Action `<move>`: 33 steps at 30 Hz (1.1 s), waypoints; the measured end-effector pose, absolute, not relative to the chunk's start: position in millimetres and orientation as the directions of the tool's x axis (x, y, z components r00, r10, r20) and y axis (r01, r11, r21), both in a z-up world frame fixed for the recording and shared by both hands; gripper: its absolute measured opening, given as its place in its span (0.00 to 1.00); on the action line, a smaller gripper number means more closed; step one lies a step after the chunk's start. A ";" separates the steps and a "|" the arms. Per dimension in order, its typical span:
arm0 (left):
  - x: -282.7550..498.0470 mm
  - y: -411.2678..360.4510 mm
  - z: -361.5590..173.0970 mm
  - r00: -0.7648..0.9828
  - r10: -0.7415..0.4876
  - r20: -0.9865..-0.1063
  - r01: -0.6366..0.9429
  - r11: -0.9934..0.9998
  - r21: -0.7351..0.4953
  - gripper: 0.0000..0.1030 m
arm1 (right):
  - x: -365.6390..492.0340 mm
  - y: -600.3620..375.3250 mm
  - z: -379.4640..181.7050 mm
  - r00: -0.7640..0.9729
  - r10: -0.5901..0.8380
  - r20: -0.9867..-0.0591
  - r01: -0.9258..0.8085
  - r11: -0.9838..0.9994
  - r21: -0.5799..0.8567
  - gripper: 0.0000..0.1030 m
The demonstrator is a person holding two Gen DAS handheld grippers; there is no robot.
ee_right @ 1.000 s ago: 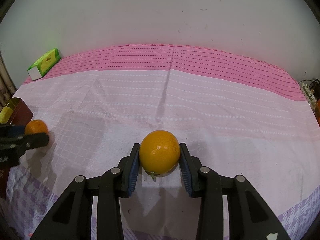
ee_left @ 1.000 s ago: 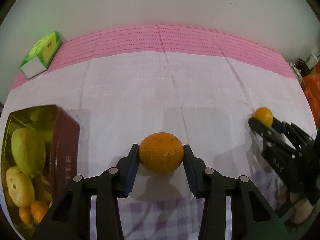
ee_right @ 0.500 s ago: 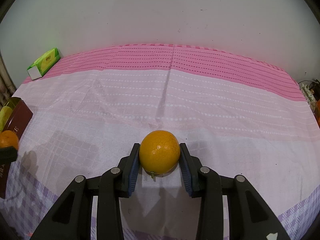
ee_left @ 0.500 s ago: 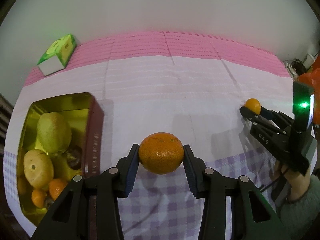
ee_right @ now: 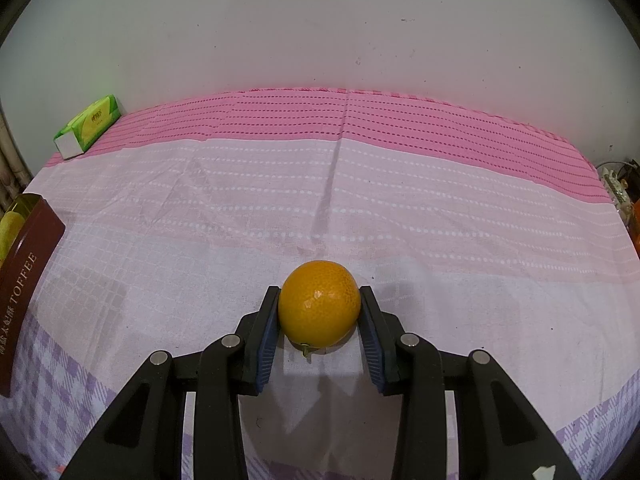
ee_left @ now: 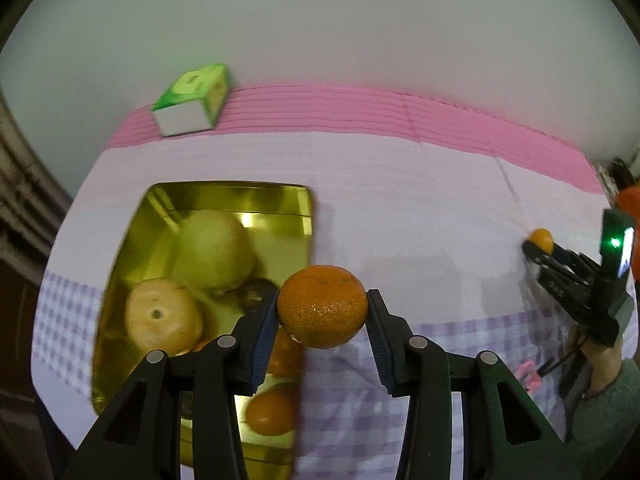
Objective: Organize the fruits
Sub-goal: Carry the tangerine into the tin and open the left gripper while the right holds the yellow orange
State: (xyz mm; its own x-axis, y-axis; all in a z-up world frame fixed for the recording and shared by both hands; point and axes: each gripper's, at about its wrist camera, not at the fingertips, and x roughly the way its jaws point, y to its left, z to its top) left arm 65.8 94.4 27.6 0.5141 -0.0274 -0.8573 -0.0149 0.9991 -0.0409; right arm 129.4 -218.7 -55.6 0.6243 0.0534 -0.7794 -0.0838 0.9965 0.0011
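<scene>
Leftward over the gold tin (ee_left: 224,196) swing the left tongs (ee_left: 322,312), clamped across a firm, slippery-skinned tangerine (ee_left: 322,306), while the right tongs (ee_right: 319,314) pinch an orange (ee_right: 319,308) (stem down) above the table (ee_right: 440,216).

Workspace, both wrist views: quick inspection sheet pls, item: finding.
Surface: pink and lilac cloth, creased.
Job's things: gold tin holds pale fruit and small oranges; one orange gripped beside it, one orange gripped low over the cloth.
Clutter: green tissue pack at the far edge.
Grippers: left hand-held gripper and right hand-held gripper each shut on an orange.
Cables: a thin cable below the right hand.
Surroundings: plain wall.
</scene>
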 end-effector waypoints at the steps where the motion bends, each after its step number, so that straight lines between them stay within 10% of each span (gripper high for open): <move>1: 65.2 101.0 28.0 0.515 -0.018 -0.857 -0.029 0.999 -0.039 0.43 | 129.2 -219.3 -55.8 0.624 0.053 -0.779 -0.084 0.996 0.001 0.35; 33: 71.8 147.6 -12.5 0.440 0.046 -0.897 -0.087 0.996 0.008 0.43 | 129.2 -219.4 -55.9 0.624 0.053 -0.779 -0.084 0.996 0.000 0.35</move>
State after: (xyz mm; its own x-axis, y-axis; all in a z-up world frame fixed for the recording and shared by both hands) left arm 71.8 147.6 -12.5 0.4403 0.0456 -0.8967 -0.0874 0.9961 0.0077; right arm 129.2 -219.4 -55.9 0.6245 0.0525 -0.7793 -0.0841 0.9965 -0.0002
